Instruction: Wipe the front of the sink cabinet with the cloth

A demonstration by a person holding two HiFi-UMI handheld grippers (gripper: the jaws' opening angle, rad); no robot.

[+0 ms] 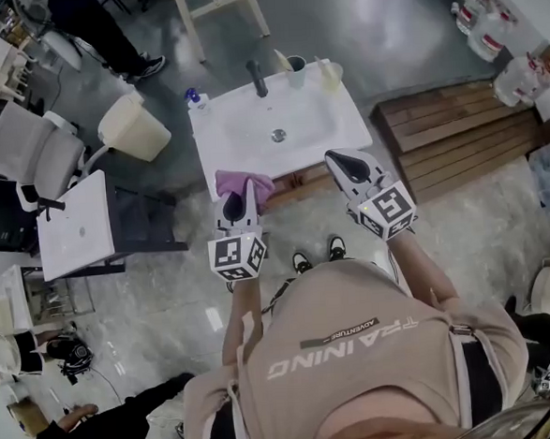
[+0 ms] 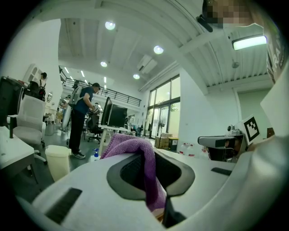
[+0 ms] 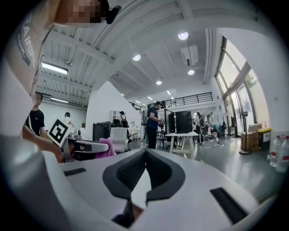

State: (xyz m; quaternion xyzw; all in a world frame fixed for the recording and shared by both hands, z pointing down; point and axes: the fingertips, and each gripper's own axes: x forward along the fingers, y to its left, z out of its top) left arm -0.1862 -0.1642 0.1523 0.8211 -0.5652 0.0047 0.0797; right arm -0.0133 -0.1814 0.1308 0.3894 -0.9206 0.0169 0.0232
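Observation:
The white sink sits on a wooden cabinet whose front shows just below its near rim. My left gripper is shut on a purple cloth, held up at the sink's near edge. In the left gripper view the cloth drapes out between the closed jaws of the left gripper. My right gripper hovers at the sink's near right corner, shut and holding nothing. In its own view the right gripper has its tips together, and the cloth shows at the left.
A black faucet, cups and a blue-capped bottle stand along the sink's far rim. A beige bin and a white side table stand at the left, a wooden platform at the right. My shoes are near the cabinet.

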